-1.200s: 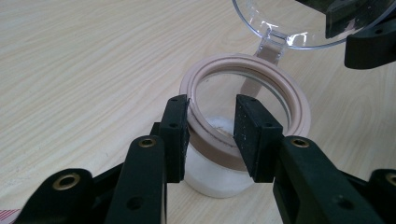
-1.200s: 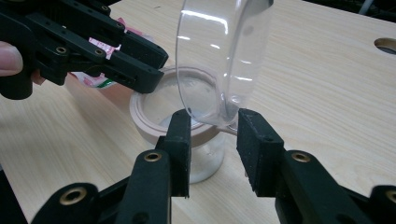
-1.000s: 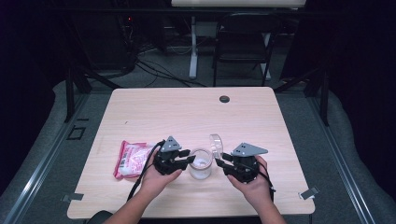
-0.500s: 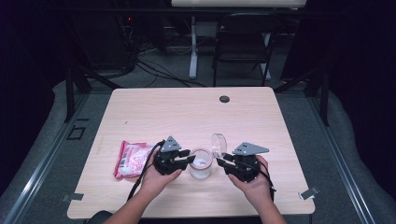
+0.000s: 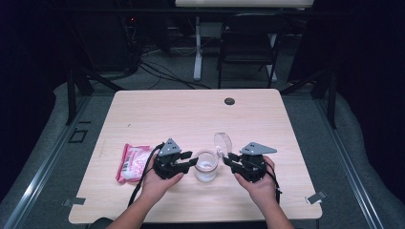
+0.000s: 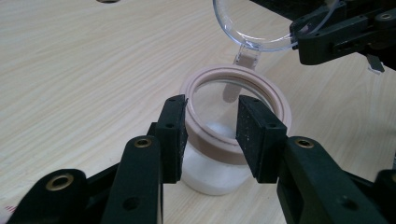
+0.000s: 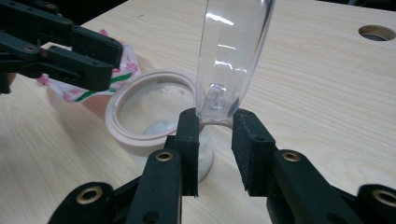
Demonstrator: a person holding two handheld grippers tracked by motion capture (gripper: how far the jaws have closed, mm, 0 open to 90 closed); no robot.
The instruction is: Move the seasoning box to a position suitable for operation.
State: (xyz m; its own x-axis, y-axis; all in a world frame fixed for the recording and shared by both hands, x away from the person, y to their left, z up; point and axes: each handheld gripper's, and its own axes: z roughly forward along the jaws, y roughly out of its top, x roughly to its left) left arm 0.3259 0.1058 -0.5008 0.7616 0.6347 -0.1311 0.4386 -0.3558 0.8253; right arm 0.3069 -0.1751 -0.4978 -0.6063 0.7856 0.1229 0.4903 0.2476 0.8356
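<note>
Pale wood desk (image 5: 191, 109), dark room behind: jar open, lid stood up, contents not yet touched.

At far left I see a pink snack packet (image 5: 131, 163) lying flat and unopened. My left tongs (image 5: 191, 162) are next, jaws apart and just widened, their tips at the near rim of the jar (image 5: 206, 167); I make out no squeeze on it. The jar stands upright near the middle of the front edge, with some white stuff (image 6: 219, 133) low inside. Its clear lid (image 5: 223, 141) is swung back on its hinge and nearly upright. My right tongs (image 5: 228, 158) have just narrowed, and the pads look clamped on the lid's lower edge. I judge the opening done; what is left looks like filling or reclosing.
</note>
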